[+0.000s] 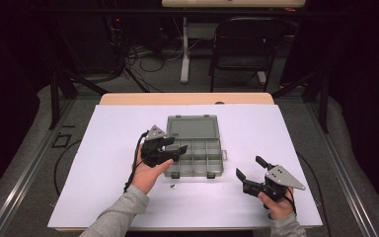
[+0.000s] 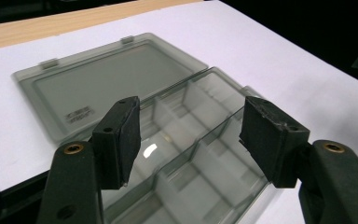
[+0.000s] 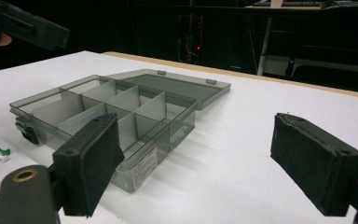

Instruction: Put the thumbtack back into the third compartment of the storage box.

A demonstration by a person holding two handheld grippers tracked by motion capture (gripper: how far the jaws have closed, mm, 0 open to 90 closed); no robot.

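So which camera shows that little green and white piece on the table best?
The right gripper view: the small piece lies clear on the white sheet beside the open box. In the high view it is a tiny speck.

Left of box: bare white table (image 1: 108, 163).
Front: small green-white piece (image 1: 173, 186) lies near the organizer box (image 1: 205, 155).
Behind: open lid (image 1: 193, 127) lies flat.
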